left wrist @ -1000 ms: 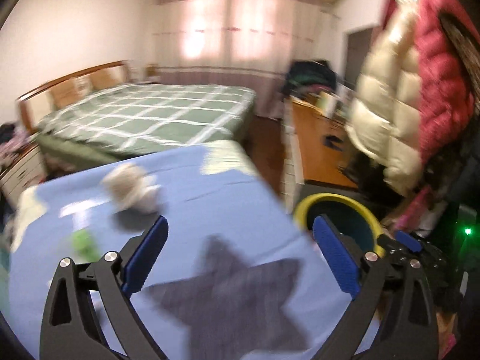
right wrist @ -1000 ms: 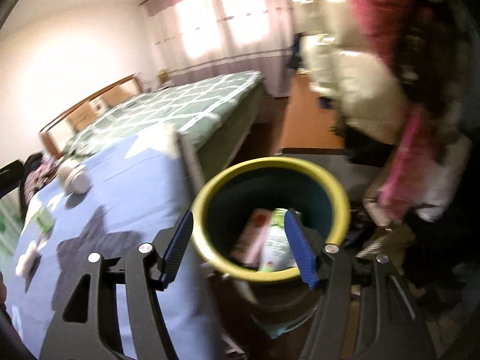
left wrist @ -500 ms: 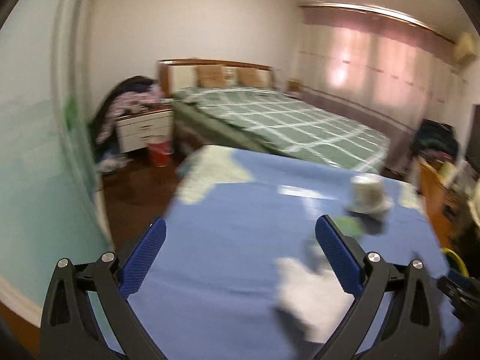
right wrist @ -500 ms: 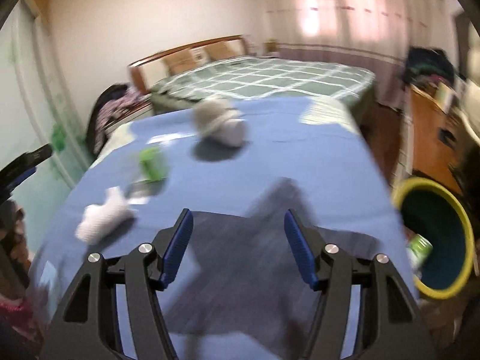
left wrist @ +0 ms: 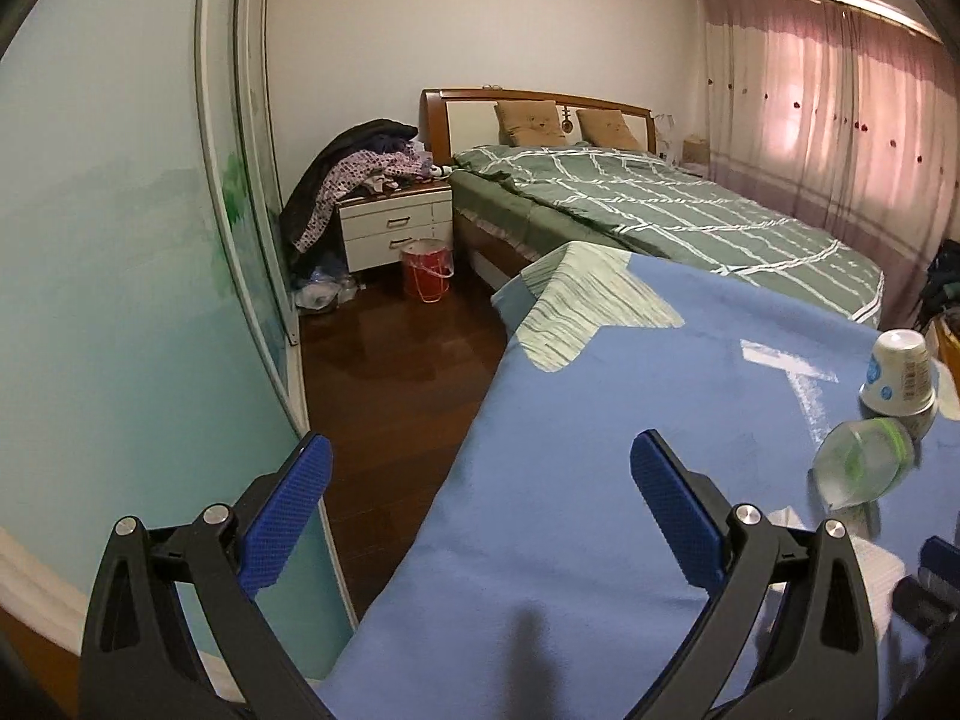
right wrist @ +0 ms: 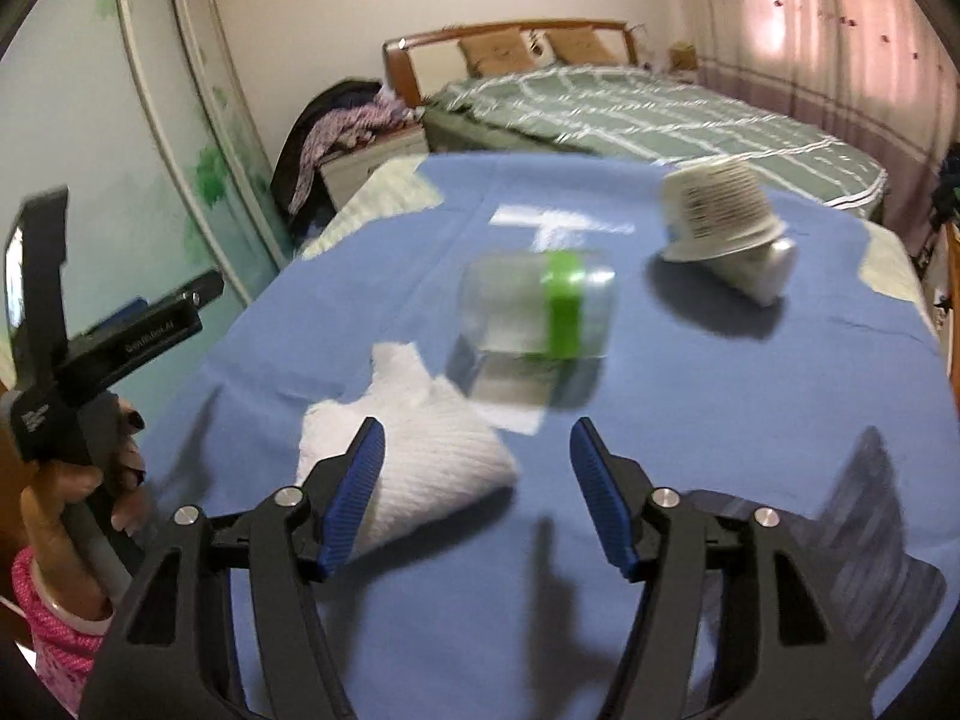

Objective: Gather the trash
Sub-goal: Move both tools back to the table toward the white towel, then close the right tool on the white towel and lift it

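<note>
Landmark = crumpled white tissue (right wrist: 414,468) on the blue-covered counter (right wrist: 720,372)

Left to right in the right wrist view:
- left tool (left wrist: 480,504) sits left of the tissue, off past the counter's left edge; person's hand (right wrist: 90,480) on its handle. In its own view the blue pads are wide apart with nothing between them, aimed along the counter edge and floor, tissue only at its far right margin
- tissue lies just ahead of the right tool (right wrist: 474,492), partly behind its left pad; long axis runs diagonally from near-left to far-right
- clear bottle with green band (right wrist: 540,306) lies on its side just beyond the tissue, slightly right, long axis across the view
- upturned paper cup (right wrist: 714,216) further beyond and right, tilted against something white

Right tool: jaws have just been opening, nothing between the pads yet. My read: right tool is nearer, tissue is the next pick; needs a small shift left to centre it
</note>
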Action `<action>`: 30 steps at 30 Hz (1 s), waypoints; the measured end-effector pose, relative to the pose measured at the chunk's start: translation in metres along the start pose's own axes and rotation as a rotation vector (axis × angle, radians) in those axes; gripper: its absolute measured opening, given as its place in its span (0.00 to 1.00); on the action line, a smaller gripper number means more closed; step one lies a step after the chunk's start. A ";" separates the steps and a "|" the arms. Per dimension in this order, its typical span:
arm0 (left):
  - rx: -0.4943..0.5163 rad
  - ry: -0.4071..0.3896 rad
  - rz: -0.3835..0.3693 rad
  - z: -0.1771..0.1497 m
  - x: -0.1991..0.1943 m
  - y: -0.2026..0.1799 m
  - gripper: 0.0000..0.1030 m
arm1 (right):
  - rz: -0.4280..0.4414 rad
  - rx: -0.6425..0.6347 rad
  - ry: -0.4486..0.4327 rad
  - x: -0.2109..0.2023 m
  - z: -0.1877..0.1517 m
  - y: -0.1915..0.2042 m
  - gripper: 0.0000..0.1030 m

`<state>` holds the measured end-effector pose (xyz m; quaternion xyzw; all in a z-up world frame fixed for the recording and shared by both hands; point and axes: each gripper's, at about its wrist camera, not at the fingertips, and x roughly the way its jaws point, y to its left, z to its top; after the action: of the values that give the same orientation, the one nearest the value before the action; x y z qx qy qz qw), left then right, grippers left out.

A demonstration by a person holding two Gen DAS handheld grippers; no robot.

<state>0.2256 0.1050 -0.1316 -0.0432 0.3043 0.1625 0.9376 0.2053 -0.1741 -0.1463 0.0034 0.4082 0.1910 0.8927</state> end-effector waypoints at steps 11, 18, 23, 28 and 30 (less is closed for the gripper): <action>-0.002 0.018 -0.002 0.000 -0.005 -0.011 0.95 | -0.009 -0.072 0.083 0.027 -0.010 0.019 0.41; 0.017 0.008 0.003 -0.001 -0.007 -0.015 0.95 | 0.027 -0.059 0.078 0.022 -0.014 0.016 0.15; 0.020 0.008 0.004 -0.001 -0.009 -0.016 0.95 | 0.028 -0.021 0.045 0.004 -0.016 0.006 0.15; 0.029 0.004 0.005 -0.001 -0.009 -0.017 0.95 | -0.039 0.031 -0.035 -0.030 -0.020 -0.023 0.15; 0.029 0.003 0.006 -0.001 -0.010 -0.017 0.95 | -0.071 0.070 -0.063 -0.044 -0.023 -0.043 0.15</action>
<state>0.2233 0.0855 -0.1265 -0.0292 0.3084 0.1607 0.9371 0.1772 -0.2322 -0.1365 0.0258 0.3863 0.1445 0.9106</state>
